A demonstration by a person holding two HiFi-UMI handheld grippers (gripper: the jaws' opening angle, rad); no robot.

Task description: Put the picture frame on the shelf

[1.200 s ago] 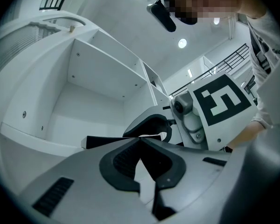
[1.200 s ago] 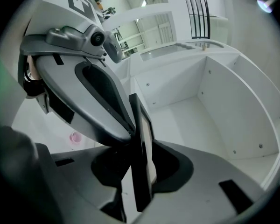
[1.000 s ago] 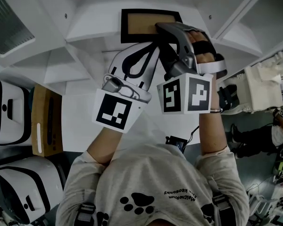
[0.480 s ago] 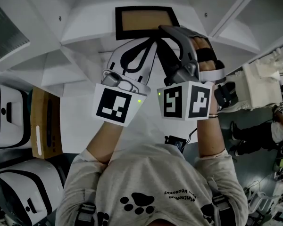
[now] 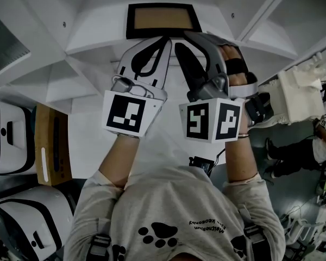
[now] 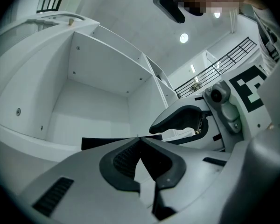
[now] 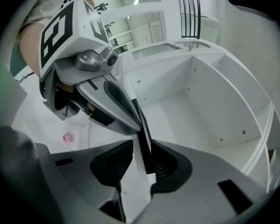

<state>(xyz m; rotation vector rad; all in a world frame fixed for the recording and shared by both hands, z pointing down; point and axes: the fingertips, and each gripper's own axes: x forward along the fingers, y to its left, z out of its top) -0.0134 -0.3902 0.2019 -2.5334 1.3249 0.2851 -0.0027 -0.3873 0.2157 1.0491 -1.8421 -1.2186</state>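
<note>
The picture frame (image 5: pixel 162 19), black-edged with a brown middle, is held up against the white shelf unit (image 5: pixel 92 31). My right gripper (image 5: pixel 182 38) is shut on its lower edge. In the right gripper view the frame (image 7: pixel 143 139) runs edge-on between that gripper's (image 7: pixel 141 158) pads. My left gripper (image 5: pixel 164 38) is shut, and its tips rest against the same lower edge without pinching it. In the left gripper view the frame's black strip (image 6: pixel 107 143) lies just past the closed left gripper (image 6: pixel 139 140). An open white compartment (image 6: pixel 98 101) stands behind it.
White hard cases (image 5: pixel 5 129) and a brown box (image 5: pixel 51 145) sit at the left. White equipment (image 5: pixel 293 102) and another person (image 5: pixel 315 145) are at the right. A further shelf compartment (image 7: pixel 200 106) opens to the right. A small pink object (image 7: pixel 69 137) lies low on the left.
Both grippers and the frame have moved up and slightly left toward the shelf compartment. Neither grip has changed.
</note>
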